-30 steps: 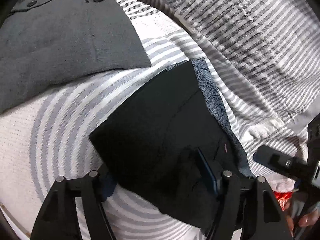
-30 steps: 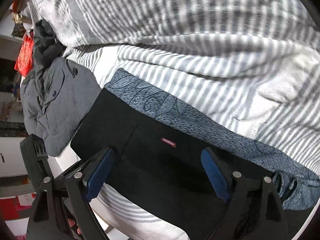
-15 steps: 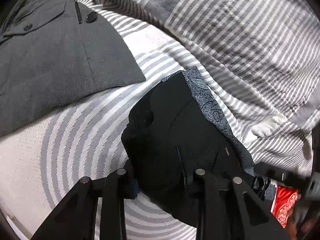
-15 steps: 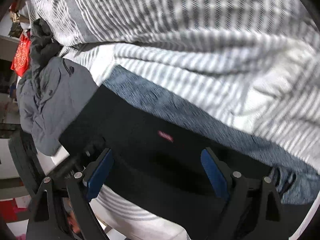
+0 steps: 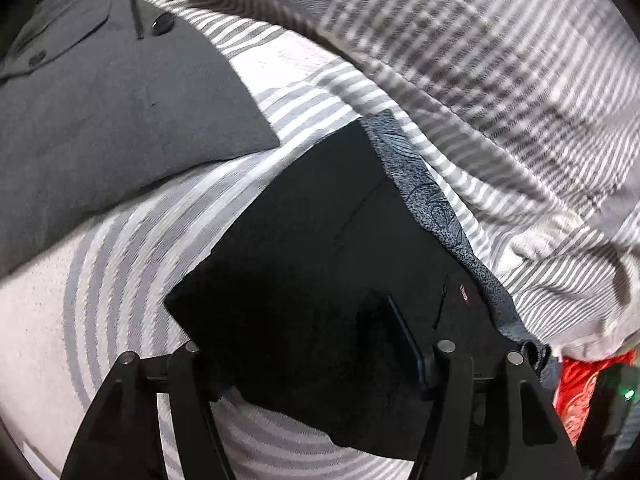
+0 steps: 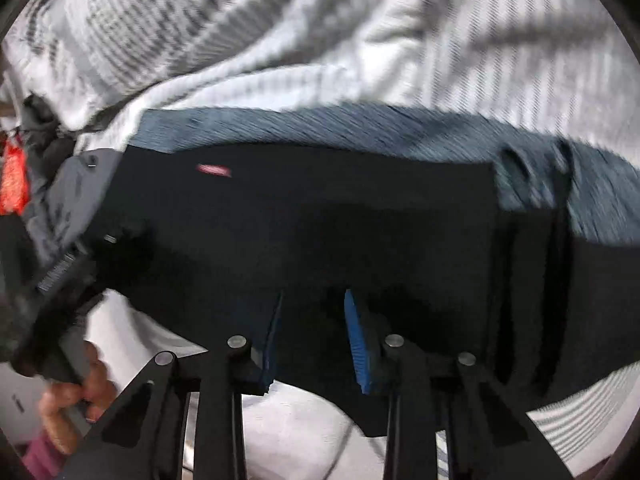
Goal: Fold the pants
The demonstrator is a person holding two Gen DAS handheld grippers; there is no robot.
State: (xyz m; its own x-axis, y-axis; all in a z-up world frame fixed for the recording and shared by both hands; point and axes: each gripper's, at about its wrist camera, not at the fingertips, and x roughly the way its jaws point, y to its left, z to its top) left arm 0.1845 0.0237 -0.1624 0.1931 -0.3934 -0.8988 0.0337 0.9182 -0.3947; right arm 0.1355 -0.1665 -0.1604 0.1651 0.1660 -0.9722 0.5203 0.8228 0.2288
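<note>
The black pants (image 5: 320, 248) lie folded on the striped bedding (image 5: 132, 248), their near edge between my 2 pairs of fingers, so I can take that edge. My left gripper (image 5: 312, 364) is opening, its jaws apart around the cloth. My right gripper (image 6: 312, 340) is closing over the hem, pads not yet pinching.

My black pants (image 5: 320, 264) are matt, smooth cloth. The bedsheet (image 5: 132, 272) beneath is striped woven cotton with a pebbly texture. The grey jacket (image 5: 112, 112) looks coarse, its buttons (image 5: 162, 24) glossy plastic.
</note>
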